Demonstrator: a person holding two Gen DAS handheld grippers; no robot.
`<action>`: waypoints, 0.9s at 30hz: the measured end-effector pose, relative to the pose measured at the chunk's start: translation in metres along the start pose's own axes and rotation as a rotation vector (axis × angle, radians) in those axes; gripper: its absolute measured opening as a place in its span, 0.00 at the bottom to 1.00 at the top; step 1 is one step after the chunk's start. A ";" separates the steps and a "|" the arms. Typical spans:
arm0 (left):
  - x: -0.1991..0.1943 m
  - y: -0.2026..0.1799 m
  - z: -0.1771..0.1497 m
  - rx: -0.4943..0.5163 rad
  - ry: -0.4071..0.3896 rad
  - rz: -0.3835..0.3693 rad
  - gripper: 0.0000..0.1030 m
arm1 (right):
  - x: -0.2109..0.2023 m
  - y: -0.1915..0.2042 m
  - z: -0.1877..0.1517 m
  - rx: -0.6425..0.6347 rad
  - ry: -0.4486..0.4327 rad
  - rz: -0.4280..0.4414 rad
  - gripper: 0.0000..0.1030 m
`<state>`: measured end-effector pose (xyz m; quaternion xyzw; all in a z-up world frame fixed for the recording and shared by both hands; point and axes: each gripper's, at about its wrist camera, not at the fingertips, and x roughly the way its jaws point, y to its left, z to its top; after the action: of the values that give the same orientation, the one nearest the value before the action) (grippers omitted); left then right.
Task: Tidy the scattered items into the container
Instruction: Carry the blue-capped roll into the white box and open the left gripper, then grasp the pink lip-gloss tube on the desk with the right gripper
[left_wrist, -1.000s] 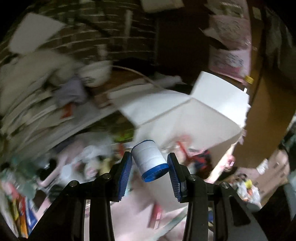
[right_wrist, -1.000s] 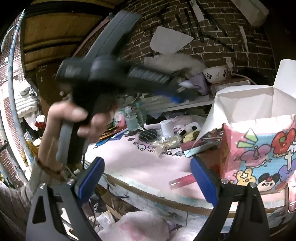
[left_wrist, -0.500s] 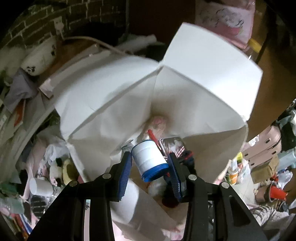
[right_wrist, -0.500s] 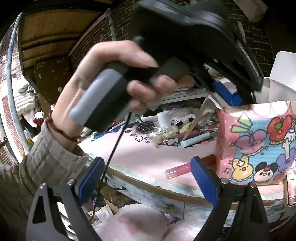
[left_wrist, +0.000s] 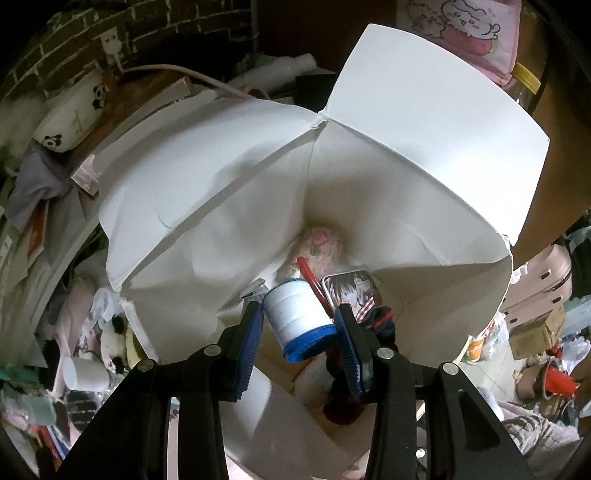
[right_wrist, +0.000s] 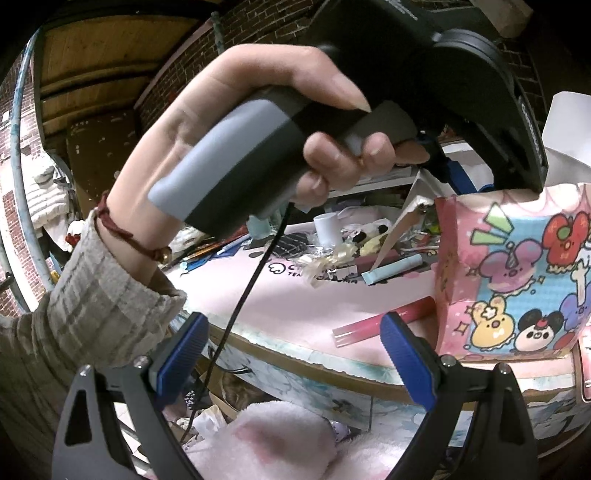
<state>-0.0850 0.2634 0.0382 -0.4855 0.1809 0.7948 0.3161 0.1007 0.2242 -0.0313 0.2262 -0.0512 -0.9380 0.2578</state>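
My left gripper (left_wrist: 299, 332) is shut on a white cylindrical jar with a blue lid (left_wrist: 297, 323) and holds it over the open mouth of the white-lined box (left_wrist: 236, 206). Inside the box lie a plush toy (left_wrist: 319, 251), a red pen, a picture tin (left_wrist: 349, 290) and dark cloth. In the right wrist view the box shows its pink cartoon outside (right_wrist: 517, 280), and the hand holding the left gripper fills the upper middle. My right gripper (right_wrist: 291, 354) is open and empty, below the table's front edge.
The pink table top (right_wrist: 295, 295) carries a white cup (right_wrist: 327, 229), a pale blue tube (right_wrist: 391, 269), a pink stick (right_wrist: 384, 321) and wrappers. A panda bowl (left_wrist: 70, 118) and papers sit behind the box. Pink fluffy fabric (right_wrist: 288, 443) lies below the right gripper.
My left gripper has carried the jar from beside the box to over its opening and tipped down into it. The right gripper has stayed open and nearly still.
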 end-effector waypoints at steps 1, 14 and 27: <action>0.000 0.000 -0.001 0.002 0.000 -0.001 0.35 | 0.000 0.000 0.000 0.002 0.002 0.001 0.90; -0.026 0.000 -0.009 0.005 -0.116 0.003 0.66 | 0.008 -0.008 -0.011 0.039 -0.019 -0.119 0.90; -0.091 0.053 -0.099 -0.150 -0.418 0.174 0.82 | 0.057 -0.005 -0.022 0.097 -0.023 -0.372 0.83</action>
<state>-0.0258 0.1361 0.0723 -0.3151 0.0931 0.9135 0.2399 0.0646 0.1999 -0.0744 0.2333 -0.0566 -0.9684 0.0682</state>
